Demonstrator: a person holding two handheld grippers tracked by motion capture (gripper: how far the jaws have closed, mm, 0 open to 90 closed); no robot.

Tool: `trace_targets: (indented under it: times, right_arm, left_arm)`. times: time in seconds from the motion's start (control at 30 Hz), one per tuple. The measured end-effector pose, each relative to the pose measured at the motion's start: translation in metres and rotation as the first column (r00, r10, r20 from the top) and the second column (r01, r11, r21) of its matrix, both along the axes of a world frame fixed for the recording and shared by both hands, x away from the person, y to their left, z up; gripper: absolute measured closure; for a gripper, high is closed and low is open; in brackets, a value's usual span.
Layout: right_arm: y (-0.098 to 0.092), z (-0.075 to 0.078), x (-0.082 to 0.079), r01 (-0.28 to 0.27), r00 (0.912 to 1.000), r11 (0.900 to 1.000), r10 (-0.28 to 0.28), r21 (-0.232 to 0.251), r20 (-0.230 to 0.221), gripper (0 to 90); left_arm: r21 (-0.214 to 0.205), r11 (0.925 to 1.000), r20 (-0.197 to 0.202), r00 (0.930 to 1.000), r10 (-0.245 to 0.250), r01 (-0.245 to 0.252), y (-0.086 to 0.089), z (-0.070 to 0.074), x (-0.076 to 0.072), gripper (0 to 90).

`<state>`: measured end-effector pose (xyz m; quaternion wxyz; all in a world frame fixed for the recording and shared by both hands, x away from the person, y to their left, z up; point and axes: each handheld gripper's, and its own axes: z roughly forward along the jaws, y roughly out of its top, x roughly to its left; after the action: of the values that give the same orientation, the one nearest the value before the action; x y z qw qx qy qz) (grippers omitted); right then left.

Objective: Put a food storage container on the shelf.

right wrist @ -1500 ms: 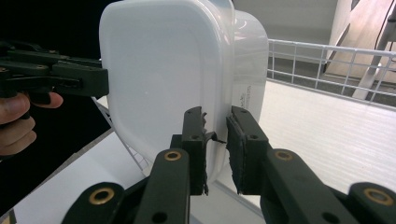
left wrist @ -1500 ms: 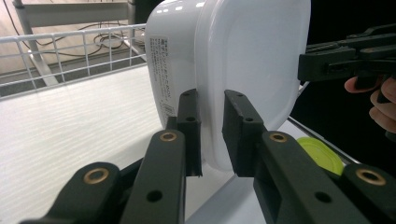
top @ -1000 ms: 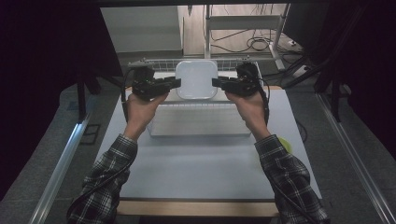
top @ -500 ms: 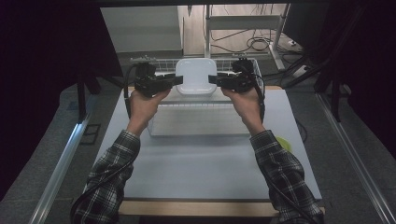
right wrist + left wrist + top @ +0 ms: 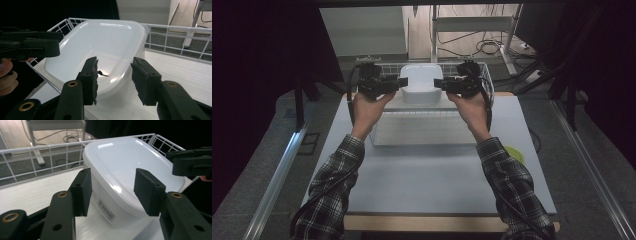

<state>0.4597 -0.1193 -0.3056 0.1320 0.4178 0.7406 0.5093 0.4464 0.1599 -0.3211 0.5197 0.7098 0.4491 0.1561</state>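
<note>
A white plastic container (image 5: pixel 421 82) with a closed lid sits in the far part of a white wire basket (image 5: pixel 427 145). My left gripper (image 5: pixel 401 83) is at the container's left end and my right gripper (image 5: pixel 438 84) at its right end. In the left gripper view the left gripper (image 5: pixel 112 191) is open, its jaws having just been opening, and the container (image 5: pixel 130 157) rim lies between the pads untouched. In the right gripper view the right gripper (image 5: pixel 114 77) is also open after opening, and its pads stand off the container (image 5: pixel 100 42) edge.
The basket stands at the back of a pale table (image 5: pixel 427 185). A yellow-green object (image 5: pixel 515 153) lies near the table's right edge. The basket's wire wall (image 5: pixel 37 157) rises just behind the container. Shelf legs and cables (image 5: pixel 484 47) are on the floor beyond.
Both pairs of jaws stand wider apart than a second ago. The hands and the container have hardly shifted.
</note>
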Motion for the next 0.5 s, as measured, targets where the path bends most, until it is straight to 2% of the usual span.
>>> trace_targets:
  times: [0.17,0.27,0.4,0.5]
  right_arm:
    - [-0.002,-0.001,0.004,0.0,1.0,0.9999,0.0,0.012,-0.004,54.4]
    - [-0.002,-0.001,0.003,-0.004,1.0,1.0,0.004,0.008,0.006,51.3]
    - [-0.006,-0.001,-0.002,-0.027,0.9991,0.9996,0.027,0.012,0.034,43.1]
    - [-0.012,-0.001,-0.008,-0.054,0.9975,0.998,0.053,0.034,0.046,38.0]
  left_arm:
    - [0.004,1.0,0.009,1.0,0.001,-0.001,-0.001,-0.001,0.004,47.5]
    - [0.031,0.9995,0.026,0.9997,0.002,-0.003,-0.002,0.001,0.002,46.0]
    - [0.003,0.9995,0.039,0.9988,-0.031,0.031,0.001,0.003,-0.004,37.4]
    - [-0.01,0.9973,0.048,0.9963,-0.072,0.072,0.001,0.005,-0.013,29.2]
